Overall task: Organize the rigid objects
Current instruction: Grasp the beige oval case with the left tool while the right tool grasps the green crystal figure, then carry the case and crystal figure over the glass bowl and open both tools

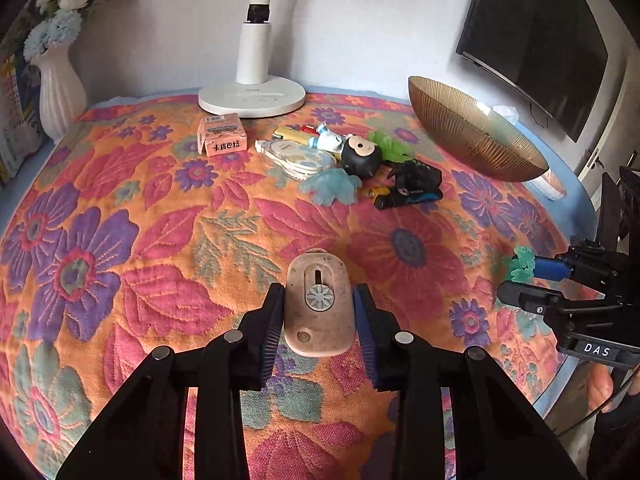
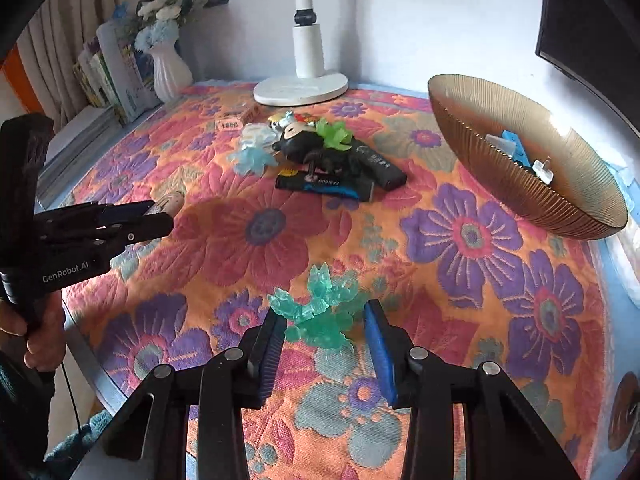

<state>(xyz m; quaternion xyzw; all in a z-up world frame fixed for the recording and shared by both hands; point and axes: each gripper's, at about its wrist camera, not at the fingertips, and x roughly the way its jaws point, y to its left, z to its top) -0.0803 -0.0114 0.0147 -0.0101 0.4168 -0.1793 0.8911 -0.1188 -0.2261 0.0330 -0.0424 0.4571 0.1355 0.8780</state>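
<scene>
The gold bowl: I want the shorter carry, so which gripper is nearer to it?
Right. The right gripper, shut on a green toy, sits on the gold bowl side of the table. The left gripper, shut on a beige case, is across the cloth, farther away.

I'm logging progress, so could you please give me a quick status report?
Left tongs shut on beige clip. Right tongs shut on green figurine. Gold bowl ahead, path clear.
</scene>
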